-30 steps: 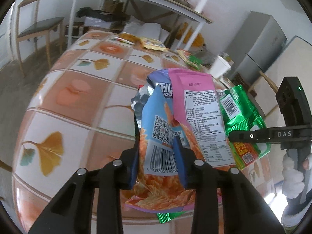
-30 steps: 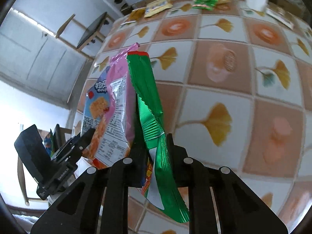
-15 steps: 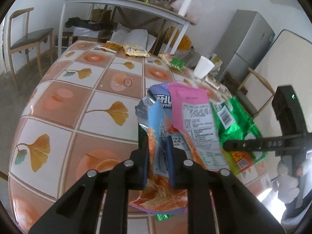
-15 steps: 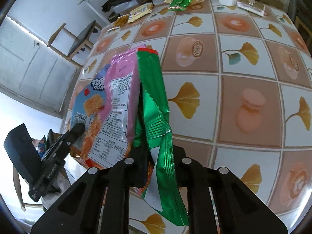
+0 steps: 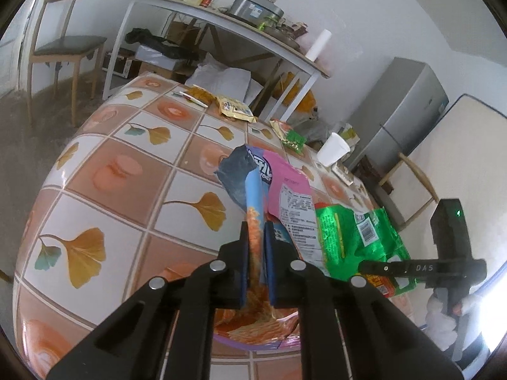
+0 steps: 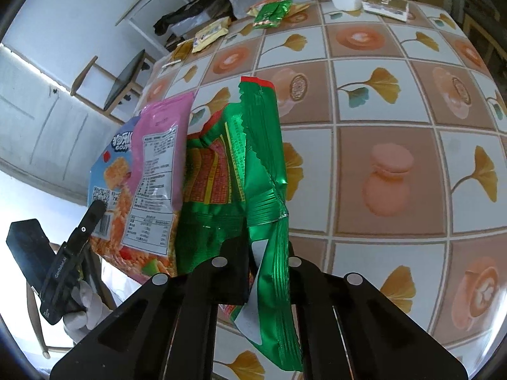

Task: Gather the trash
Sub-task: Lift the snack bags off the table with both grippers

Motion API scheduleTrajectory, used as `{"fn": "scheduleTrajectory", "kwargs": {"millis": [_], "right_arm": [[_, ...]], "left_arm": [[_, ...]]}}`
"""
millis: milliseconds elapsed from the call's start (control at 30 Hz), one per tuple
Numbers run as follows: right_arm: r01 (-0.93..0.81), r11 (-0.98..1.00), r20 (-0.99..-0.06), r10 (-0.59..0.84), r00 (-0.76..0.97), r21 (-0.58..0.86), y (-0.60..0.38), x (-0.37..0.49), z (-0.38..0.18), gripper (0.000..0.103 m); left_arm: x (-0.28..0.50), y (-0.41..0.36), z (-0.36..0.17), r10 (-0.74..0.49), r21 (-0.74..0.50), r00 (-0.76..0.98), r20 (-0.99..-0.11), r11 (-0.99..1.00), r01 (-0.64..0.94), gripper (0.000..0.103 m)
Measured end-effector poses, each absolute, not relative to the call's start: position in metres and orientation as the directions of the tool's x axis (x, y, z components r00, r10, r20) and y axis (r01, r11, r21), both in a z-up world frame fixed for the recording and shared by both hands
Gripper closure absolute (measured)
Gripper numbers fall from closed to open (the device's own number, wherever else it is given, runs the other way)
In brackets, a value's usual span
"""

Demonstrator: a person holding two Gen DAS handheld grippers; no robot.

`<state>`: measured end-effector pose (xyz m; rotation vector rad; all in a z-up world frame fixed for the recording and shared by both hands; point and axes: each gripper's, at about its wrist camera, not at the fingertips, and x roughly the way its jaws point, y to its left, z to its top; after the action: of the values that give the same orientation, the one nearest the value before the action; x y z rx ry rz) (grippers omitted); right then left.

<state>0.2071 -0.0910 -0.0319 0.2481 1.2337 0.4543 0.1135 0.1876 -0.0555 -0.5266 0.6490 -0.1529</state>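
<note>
My left gripper [image 5: 256,226] is shut on a blue snack wrapper [image 5: 253,196], with a pink wrapper [image 5: 293,196] leaning against it, both held up above the tiled table [image 5: 126,171]. My right gripper [image 6: 267,250] is shut on a green wrapper [image 6: 263,164], held beside the pink wrapper [image 6: 158,158] and the blue wrapper [image 6: 109,171]. The green wrapper [image 5: 355,234] and the right gripper [image 5: 364,266] show at right in the left wrist view. The left gripper [image 6: 95,207] shows at lower left in the right wrist view.
More wrappers lie at the table's far edge: a yellow one [image 5: 236,109] and a green one [image 5: 293,137]. A white cup [image 5: 332,150] and a small box [image 6: 385,6] stand there too. A side table [image 5: 221,19], a chair [image 5: 60,47] and a fridge [image 5: 405,110] stand beyond.
Both grippers have lifted and pulled back from the table with their wrappers. The blue wrapper has turned edge-on in the left jaws, and the green wrapper has spread wider.
</note>
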Motion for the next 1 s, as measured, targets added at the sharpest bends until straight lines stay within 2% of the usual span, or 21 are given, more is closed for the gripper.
{"fn": "scheduleTrajectory", "kwargs": {"millis": [1000], "right_arm": [[-0.099,0.902,-0.819,0.424,0.387,0.421,-0.153,0.199,-0.005,0.102]], "left_arm": [[0.106,0.207,-0.035,-0.351,-0.674,0.856,-0.380,0.739,0.004,0.097]]}}
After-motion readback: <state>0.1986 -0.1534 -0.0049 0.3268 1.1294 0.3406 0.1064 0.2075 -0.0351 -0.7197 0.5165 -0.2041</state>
